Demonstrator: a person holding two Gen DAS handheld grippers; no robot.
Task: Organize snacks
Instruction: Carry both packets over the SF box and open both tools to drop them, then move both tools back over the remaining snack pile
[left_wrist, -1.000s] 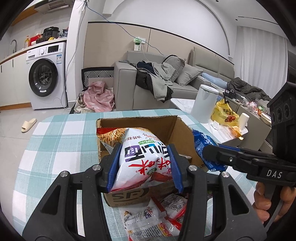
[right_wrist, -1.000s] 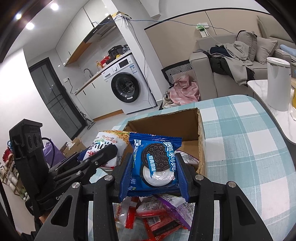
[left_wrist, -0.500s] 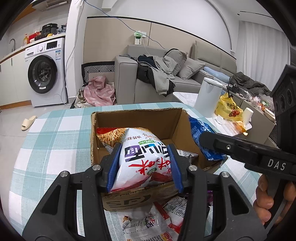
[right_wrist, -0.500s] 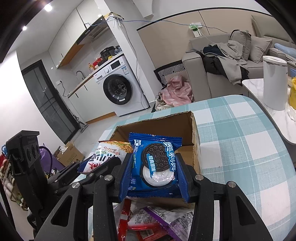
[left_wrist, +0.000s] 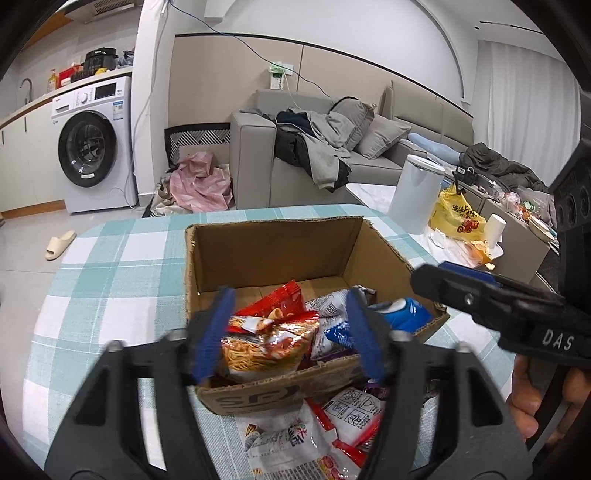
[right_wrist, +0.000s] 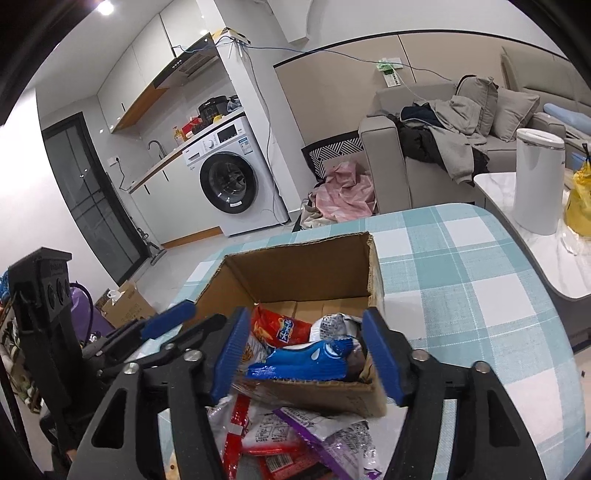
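Note:
An open cardboard box (left_wrist: 273, 254) (right_wrist: 299, 273) stands on the checked tablecloth. Inside lie a noodle snack bag (left_wrist: 262, 343), a red packet (left_wrist: 280, 299) (right_wrist: 280, 325) and a blue Oreo pack (left_wrist: 402, 314) (right_wrist: 306, 362). My left gripper (left_wrist: 288, 332) is open and empty over the box's near left part. My right gripper (right_wrist: 306, 354) is open and empty over the near right part, above the Oreo pack. It also shows in the left wrist view (left_wrist: 480, 295).
Several loose snack packets (left_wrist: 314, 435) (right_wrist: 295, 435) lie on the table in front of the box. A side table with a white bin (left_wrist: 413, 192) and a yellow bag (left_wrist: 458, 214) stands to the right. Sofa and washing machine are behind.
Both grippers have opened. The white-and-red noodle bag has dropped from the left gripper into the box, and the Oreo pack has dropped from the right gripper into the box.

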